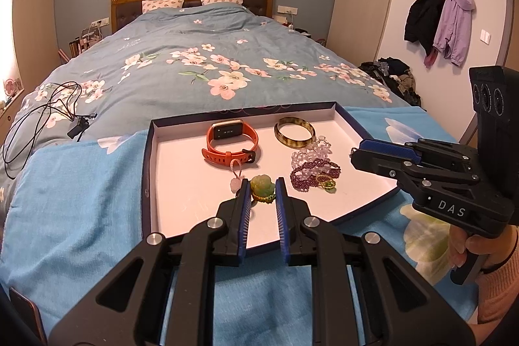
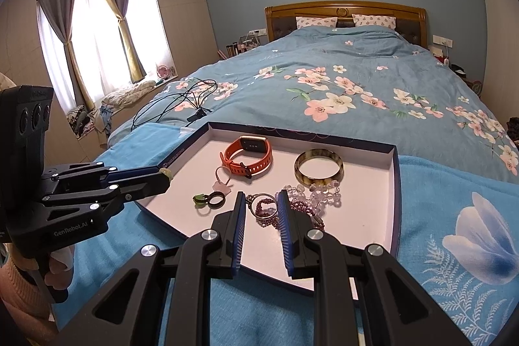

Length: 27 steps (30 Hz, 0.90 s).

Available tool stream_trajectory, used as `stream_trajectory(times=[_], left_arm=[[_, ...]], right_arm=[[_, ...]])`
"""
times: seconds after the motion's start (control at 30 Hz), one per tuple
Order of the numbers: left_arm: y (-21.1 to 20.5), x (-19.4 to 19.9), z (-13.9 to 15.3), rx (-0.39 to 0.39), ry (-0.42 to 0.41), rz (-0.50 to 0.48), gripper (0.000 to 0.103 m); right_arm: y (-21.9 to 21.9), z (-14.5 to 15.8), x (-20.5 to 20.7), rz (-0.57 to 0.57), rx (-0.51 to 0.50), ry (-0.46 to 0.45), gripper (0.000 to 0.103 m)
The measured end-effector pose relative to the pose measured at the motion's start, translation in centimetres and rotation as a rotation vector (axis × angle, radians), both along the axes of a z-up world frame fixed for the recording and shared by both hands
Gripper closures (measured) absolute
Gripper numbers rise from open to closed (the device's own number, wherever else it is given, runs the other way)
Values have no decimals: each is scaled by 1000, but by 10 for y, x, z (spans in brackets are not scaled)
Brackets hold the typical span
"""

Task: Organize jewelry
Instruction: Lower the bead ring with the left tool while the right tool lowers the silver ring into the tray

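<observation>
A shallow white tray with a dark blue rim (image 1: 149,171) (image 2: 395,184) lies on a blue cloth on the bed. In it are an orange smartwatch (image 1: 232,141) (image 2: 249,156), a mottled bangle (image 1: 294,132) (image 2: 318,167), clear beads (image 1: 311,151) (image 2: 324,193), purple beads (image 1: 311,174) (image 2: 301,209) and a pink charm (image 1: 235,182) (image 2: 223,184). My left gripper (image 1: 262,184) (image 2: 167,175) is shut on a pale green flower pendant (image 1: 263,187) over the tray's near left. My right gripper (image 2: 261,195) (image 1: 355,149) is shut on a silver ring (image 2: 263,207) above the purple beads.
A green ring (image 2: 198,200) and a black ring (image 2: 215,201) lie on the tray floor left of my right gripper. Black cables (image 1: 48,106) (image 2: 181,99) trail over the flowered quilt beyond the tray. A phone edge (image 1: 26,313) shows at the bottom left. A person's hand holds each gripper.
</observation>
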<state>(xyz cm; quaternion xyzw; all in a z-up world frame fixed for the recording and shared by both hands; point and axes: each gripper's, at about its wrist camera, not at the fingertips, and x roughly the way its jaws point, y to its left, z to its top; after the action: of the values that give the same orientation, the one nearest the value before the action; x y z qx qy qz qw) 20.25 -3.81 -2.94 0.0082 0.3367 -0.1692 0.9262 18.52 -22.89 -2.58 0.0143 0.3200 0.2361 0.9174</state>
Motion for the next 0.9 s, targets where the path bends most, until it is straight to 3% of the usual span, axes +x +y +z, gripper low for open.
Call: stream_trajectory(times=[0.9], left_arm=[[-2,17,-7,-1,30,18,87]], right_arm=[[3,-8,12,-2,-26,26,85]])
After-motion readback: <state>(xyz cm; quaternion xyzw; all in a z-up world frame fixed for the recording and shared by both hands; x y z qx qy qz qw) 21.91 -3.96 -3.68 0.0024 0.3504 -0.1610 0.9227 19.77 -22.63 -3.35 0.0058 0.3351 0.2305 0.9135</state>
